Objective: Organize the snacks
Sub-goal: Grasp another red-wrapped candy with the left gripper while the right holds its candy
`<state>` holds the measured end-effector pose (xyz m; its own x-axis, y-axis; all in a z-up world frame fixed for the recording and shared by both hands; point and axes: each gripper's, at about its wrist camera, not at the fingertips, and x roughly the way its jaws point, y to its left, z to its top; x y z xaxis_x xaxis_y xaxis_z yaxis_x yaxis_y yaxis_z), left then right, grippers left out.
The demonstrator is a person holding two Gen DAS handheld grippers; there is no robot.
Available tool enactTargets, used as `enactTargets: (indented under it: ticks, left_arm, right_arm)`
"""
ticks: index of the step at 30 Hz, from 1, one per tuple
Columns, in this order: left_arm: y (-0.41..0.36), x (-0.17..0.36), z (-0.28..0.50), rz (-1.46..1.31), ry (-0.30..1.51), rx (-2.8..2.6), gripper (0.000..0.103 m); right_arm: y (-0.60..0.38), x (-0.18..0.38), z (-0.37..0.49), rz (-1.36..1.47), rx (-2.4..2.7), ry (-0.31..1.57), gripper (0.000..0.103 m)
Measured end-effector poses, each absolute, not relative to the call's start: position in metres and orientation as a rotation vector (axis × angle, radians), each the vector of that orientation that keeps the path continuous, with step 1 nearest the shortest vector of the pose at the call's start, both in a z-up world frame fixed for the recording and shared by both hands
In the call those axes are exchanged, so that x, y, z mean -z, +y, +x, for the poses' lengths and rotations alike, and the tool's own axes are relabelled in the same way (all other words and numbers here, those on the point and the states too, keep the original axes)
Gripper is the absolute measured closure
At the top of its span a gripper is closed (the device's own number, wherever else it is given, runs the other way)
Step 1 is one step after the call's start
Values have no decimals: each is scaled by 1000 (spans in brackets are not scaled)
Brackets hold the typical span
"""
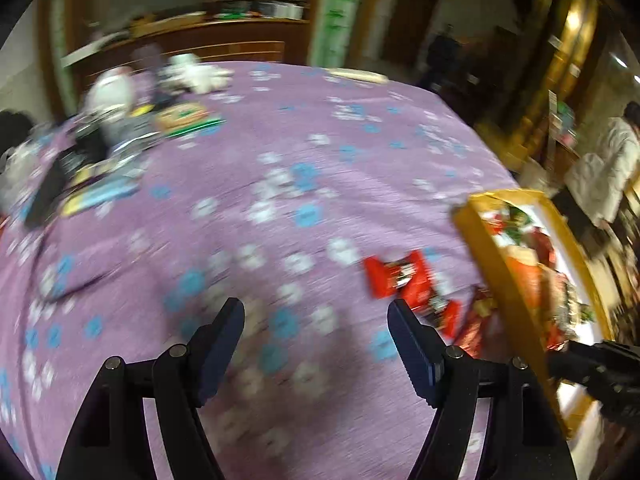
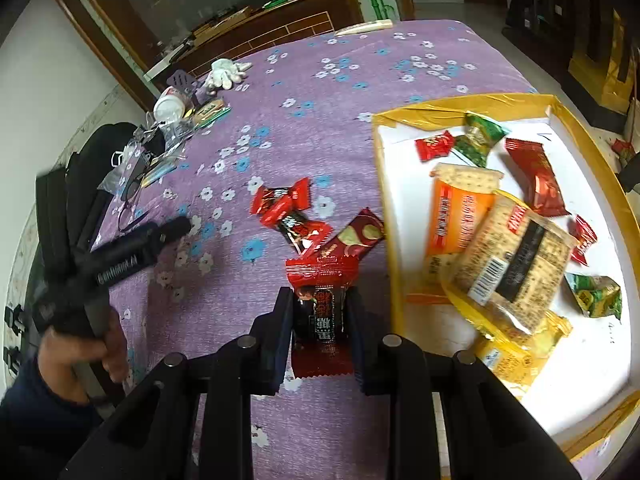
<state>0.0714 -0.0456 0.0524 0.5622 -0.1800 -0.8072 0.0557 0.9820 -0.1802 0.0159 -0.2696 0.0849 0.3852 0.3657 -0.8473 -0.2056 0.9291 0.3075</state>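
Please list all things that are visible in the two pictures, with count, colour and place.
flowered cloth: one, purple, covering the surface
shallow cardboard tray: one, yellow rim, white floor, right
snack packets in tray: about ten; red, green, orange, yellow
red wrapped snacks on cloth: three, left of tray
red wrapped candy: one, in right claw
white gloves: far left edge
clutter pile: far left, unclear
left claw: open, empty
right claw: shut on candy
hand: holding left claw
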Motion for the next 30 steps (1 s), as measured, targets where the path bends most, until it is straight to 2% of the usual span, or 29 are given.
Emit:
enactTargets:
  ticks: [1,2,4,7,10,12,13,20,26,30]
  left_arm:
    - [-53,-51,80,-130,996,181,30]
    - [-60,-50,85,-146,1013,213,39]
    - [-73,-49,94,-179,1024,271,48]
    - [-103,-51,108,-126,1016,316,48]
    - [-136,-48,120,-45,1027,377,55]
    - [-150,-43,127,2,1055,401,57]
    - [-153,-39,131,25,1068,393,62]
    - [-144,-20,115,99,1126,390,62]
    - [-107,-16,64,-25,1166,383,62]
    - [-97,-34,44,-49,1085,393,62]
  right_arm:
    - [-272,-86,15,163,-364,1116,78]
    - [-277,-86,14,167,-362,1114,78]
    - [-283,-86,13,178,-359,1113,78]
    - [-295,-84,11,196,-343,1117,78]
    - [-304,-82,9,214,-332,1123,78]
    - [-307,-83,9,216,-330,1121,78]
    - [-309,-83,9,217,-331,1120,78]
    - [-317,-85,12,235,-328,1113,78]
    - [-313,-90,15,232,-357,1096,78]
    - [-314,-89,19,245,-355,1098,78]
